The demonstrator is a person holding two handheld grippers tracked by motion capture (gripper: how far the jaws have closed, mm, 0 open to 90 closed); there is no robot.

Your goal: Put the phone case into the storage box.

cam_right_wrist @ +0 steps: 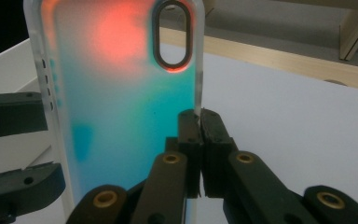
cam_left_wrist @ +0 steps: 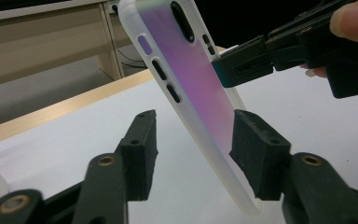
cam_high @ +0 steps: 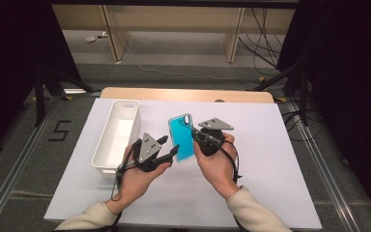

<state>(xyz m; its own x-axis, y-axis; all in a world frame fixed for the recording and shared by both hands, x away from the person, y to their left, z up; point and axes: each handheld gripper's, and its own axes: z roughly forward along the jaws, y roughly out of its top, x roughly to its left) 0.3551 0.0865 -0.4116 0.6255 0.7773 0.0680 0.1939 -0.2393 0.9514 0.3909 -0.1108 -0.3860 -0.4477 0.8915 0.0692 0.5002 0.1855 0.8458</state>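
Right tool [cam_right_wrist: 199, 122] pinches the phone case [cam_right_wrist: 121, 116] edge; left tool [cam_left_wrist: 191, 140] brackets it, ungripped.

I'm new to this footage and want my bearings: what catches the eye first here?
A translucent turquoise phone case held upright mid-table, its right edge pinched by the right gripper. The left gripper straddles its lower end, jaws apart, not clamped. A long white plastic bin sits at the table's left.

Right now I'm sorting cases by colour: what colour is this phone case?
Translucent teal-blue phone case, clearest in the high view.
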